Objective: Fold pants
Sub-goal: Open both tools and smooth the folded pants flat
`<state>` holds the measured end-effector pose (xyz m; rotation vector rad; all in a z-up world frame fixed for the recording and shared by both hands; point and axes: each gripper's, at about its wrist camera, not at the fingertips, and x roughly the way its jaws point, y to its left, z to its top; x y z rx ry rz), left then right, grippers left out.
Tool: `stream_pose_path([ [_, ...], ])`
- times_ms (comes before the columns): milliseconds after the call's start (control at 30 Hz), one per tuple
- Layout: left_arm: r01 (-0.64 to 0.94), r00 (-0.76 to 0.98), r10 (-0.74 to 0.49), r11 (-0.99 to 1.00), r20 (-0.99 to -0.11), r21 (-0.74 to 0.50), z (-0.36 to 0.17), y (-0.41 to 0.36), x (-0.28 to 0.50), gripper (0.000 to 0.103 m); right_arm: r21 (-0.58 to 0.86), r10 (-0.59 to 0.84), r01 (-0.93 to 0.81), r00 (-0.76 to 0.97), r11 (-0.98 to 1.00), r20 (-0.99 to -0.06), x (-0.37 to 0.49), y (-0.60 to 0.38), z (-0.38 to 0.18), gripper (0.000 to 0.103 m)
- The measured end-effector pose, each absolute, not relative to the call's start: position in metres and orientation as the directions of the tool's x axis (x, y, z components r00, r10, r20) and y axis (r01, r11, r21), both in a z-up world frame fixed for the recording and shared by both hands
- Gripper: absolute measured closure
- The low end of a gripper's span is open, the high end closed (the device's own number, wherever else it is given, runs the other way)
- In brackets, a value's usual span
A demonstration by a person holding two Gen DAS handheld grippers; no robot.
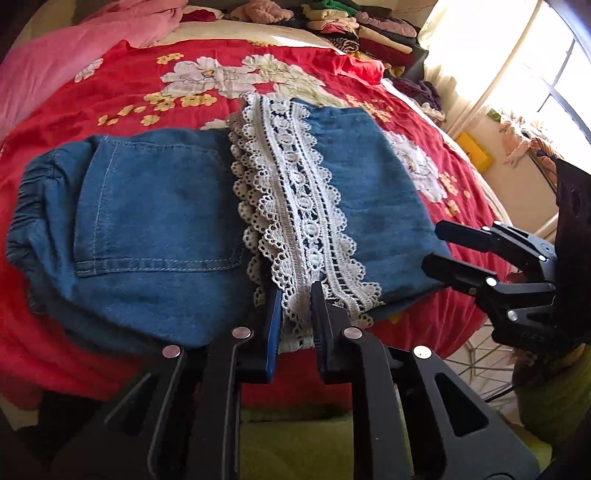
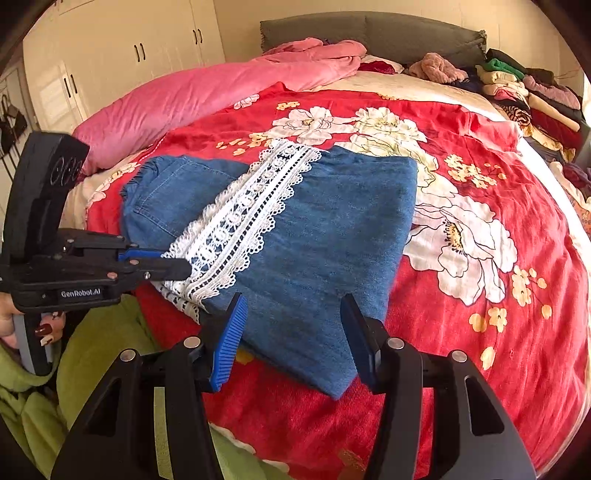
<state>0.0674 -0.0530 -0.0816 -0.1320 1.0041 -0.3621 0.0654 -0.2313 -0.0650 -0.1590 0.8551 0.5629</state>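
Pants (image 2: pixel 295 236) on bedspread (image 2: pixel 480 332), near its front edge | quilt (image 2: pixel 207 99) behind-left of pants | clothes pile (image 2: pixel 517 88) behind-right | headboard (image 2: pixel 369 33) behind all

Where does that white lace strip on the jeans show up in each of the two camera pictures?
Left wrist view: the white lace strip runs down the centre, ending between the left gripper fingers.
Right wrist view: it slants across the left-centre.
Shared landmark: the back pocket, left of the lace in both.
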Motion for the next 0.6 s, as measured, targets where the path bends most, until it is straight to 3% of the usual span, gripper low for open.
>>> stream_pose_path([
  [200, 0.238, 0.484, -0.350, 0.935, -0.802, -0.264, -0.082, -0.052, 0.065, 0.082, 0.089, 0.342, -0.492, 0.453, 0.866, -0.824, 0.074, -0.230, -0.090, 0.051],
  [500, 0.235, 0.492, -0.345, 0.937, -0.799, -0.260, -0.079, -0.053, 0.062, 0.079, 0.110, 0.350, -0.477, 0.451, 0.872, -0.821, 0.073, -0.234, -0.088, 0.051],
  [600, 0.234, 0.499, -0.342, 0.938, -0.796, -0.256, -0.075, -0.053, 0.061, 0.078, 0.117, 0.351, -0.463, 0.459, 0.878, -0.816, 0.073, -0.237, -0.084, 0.047],
])
